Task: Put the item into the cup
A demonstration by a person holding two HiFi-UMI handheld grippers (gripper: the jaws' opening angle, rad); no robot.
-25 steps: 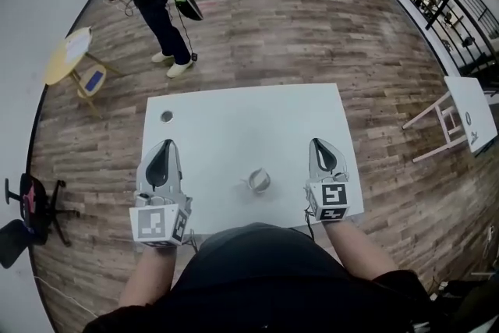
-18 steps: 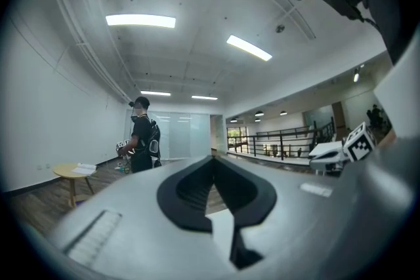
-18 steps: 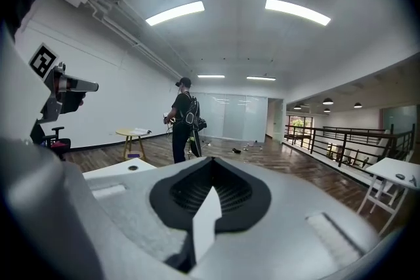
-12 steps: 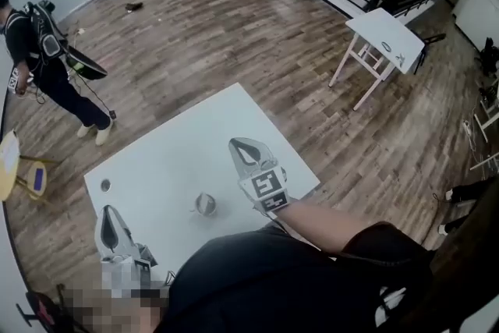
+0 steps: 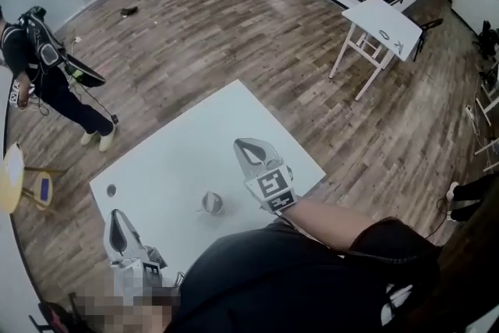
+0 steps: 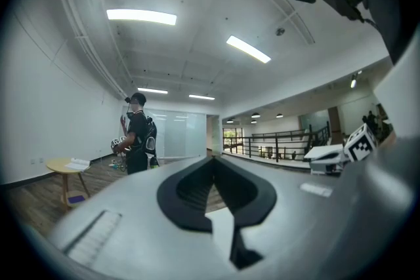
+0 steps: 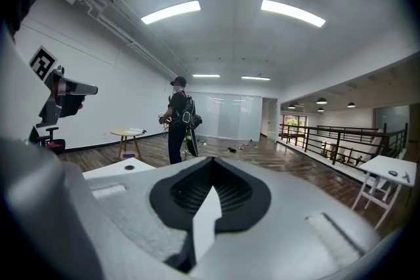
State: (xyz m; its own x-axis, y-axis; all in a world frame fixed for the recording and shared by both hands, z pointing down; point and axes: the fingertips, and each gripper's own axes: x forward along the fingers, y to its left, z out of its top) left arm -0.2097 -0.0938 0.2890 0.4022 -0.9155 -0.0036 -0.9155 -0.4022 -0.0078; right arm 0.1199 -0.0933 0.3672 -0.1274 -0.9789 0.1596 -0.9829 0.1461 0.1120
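Wood flooring is running out on every side of the white table point(image 5: 195, 140) at which the person is standing, and another person point(image 5: 47, 74) is standing well off past its far side. The left gripper point(image 5: 116, 216) is pointing level over the table's near edge. Its jaws are pressing tip to tip and gripping nothing. The right gripper point(image 5: 242, 146) is matching it, jaws fully together and bare. Both seem to be waiting in a neutral ready pose, since neither is aiming at anything on the table.

The cup point(image 5: 211, 203) is sitting on the table between the two grippers, just off the inner side of the right jaws and behind their tips. It is showing too small to tell whether anything is lying inside it. A small dark round item point(image 5: 111, 189) is lying near the table's corner, ahead of the left jaws and apart from them. It is probably the piece to be dropped in, so the pick-up is not yet begun.
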